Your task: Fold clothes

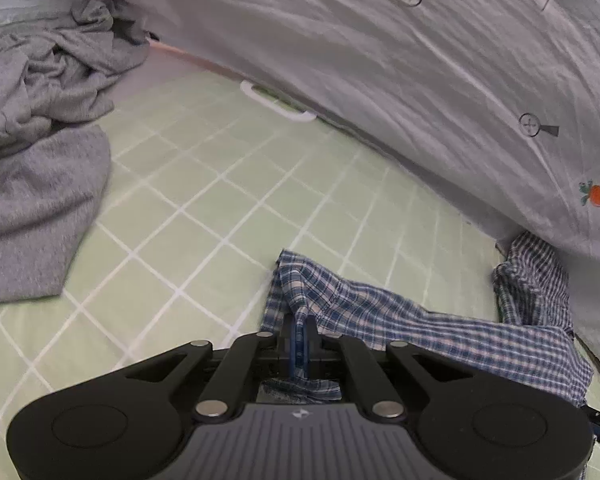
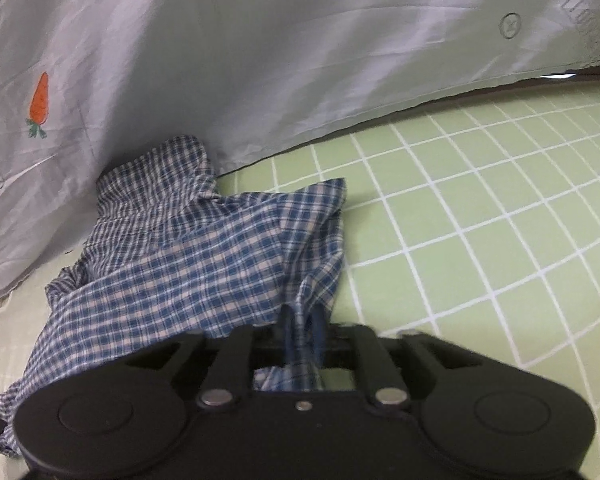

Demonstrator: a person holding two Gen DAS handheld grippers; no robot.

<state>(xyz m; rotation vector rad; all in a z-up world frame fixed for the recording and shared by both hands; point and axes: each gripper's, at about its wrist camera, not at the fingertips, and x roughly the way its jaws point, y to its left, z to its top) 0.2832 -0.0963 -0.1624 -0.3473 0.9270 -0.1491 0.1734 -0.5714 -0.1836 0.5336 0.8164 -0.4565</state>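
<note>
A blue-and-white checked garment (image 1: 420, 320) lies rumpled on the green grid-patterned sheet (image 1: 220, 200). My left gripper (image 1: 299, 326) is shut on one corner of it, with cloth bunched between the blue fingers. In the right wrist view the same checked garment (image 2: 188, 260) spreads to the left, and my right gripper (image 2: 303, 316) is shut on another edge of it. The far end of the garment rests against a white cloth wall (image 2: 260, 60). The fingertips are mostly buried in fabric in both views.
A heap of grey clothes (image 1: 40, 120) lies at the left on the sheet. The white cloth wall (image 1: 420, 60) with a carrot print (image 1: 598, 195) bounds the far side. A white handle (image 1: 276, 102) sits at its base. Green sheet (image 2: 480, 220) extends right.
</note>
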